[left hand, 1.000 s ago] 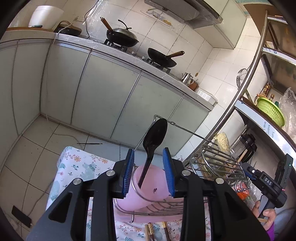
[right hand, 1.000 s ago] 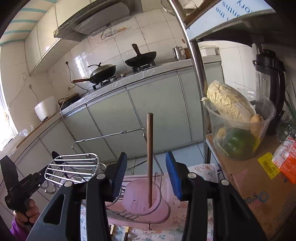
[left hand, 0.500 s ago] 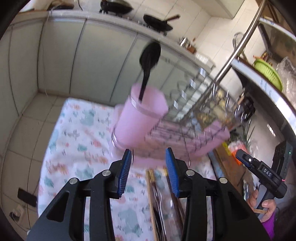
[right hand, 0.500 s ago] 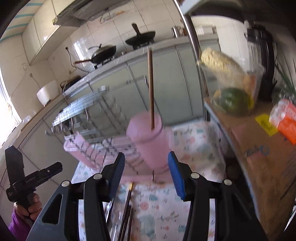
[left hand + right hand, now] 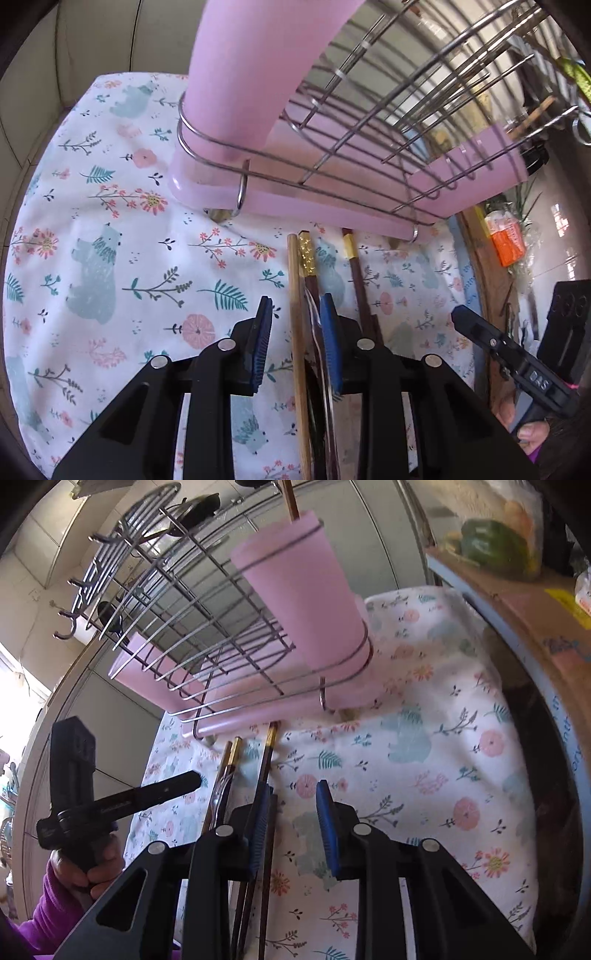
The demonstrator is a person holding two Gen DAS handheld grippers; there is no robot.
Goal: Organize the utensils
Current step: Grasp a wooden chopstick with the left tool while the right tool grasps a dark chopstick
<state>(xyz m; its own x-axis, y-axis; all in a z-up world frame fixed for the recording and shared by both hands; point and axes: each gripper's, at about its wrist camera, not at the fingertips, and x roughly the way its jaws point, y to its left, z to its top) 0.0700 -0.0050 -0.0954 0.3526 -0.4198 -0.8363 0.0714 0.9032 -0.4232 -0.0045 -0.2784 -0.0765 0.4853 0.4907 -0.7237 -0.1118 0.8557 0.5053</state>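
A wire dish rack [image 5: 369, 110] with a pink drip tray and a pink utensil cup [image 5: 251, 74] stands on a floral cloth [image 5: 110, 258]. The cup [image 5: 306, 598] holds a wooden chopstick [image 5: 290, 498]. Several chopsticks and a clear-handled utensil lie on the cloth in front of the rack [image 5: 306, 295]. My left gripper [image 5: 295, 332] is open low over them, a light wooden chopstick [image 5: 295, 332] between its jaws. My right gripper [image 5: 290, 812] is open over the cloth, a dark chopstick [image 5: 266, 775] beside its left finger.
The rack [image 5: 184, 627] has hooks along its top edge. A cardboard box [image 5: 535, 609] with a bag of vegetables [image 5: 491, 542] stands at the right of the table. An orange packet [image 5: 508, 240] lies by the shelf frame. Cabinets stand behind the table.
Both grippers have tilted down and dropped from cup height to just above the cloth. The loose chopsticks now lie right under the fingers. Both stay open and empty.
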